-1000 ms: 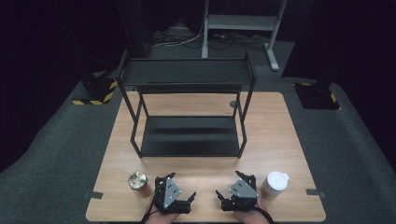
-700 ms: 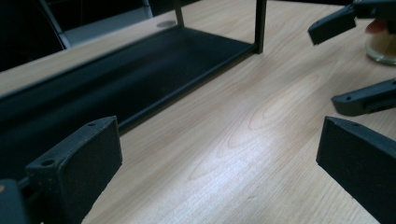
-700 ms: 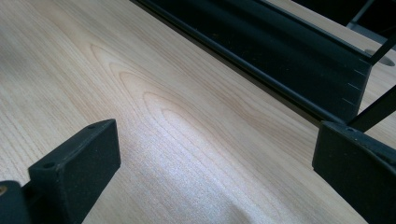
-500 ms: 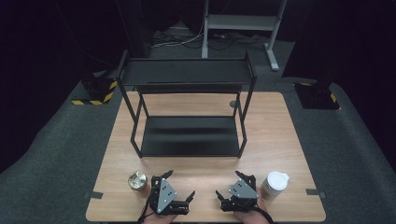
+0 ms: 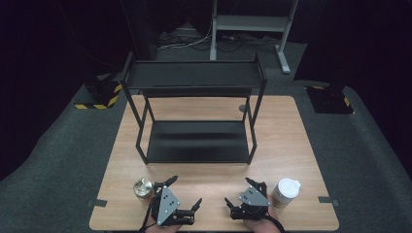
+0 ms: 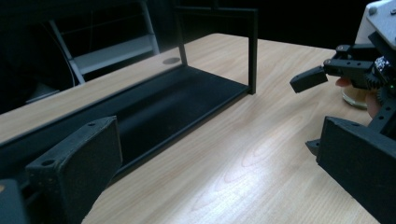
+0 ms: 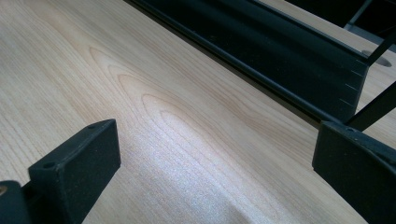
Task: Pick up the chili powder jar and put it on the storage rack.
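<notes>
Barely anything has shifted: left claw (image 5: 183,193) and right claw (image 5: 240,191) hover agape at six o'clock, flanked by small silver metal tin (image 5: 143,188) and white lidded paper cup (image 5: 285,192), ready for pickup.

Lab or recording studio setup is indicated: a wooden table (image 5: 291,141) is set on grey carpet (image 5: 369,160), surrounded by black darkness, with hazard-striped bases (image 5: 99,94), floor cables (image 5: 182,39) and a metal stand (image 5: 250,24) seen behind.
</notes>
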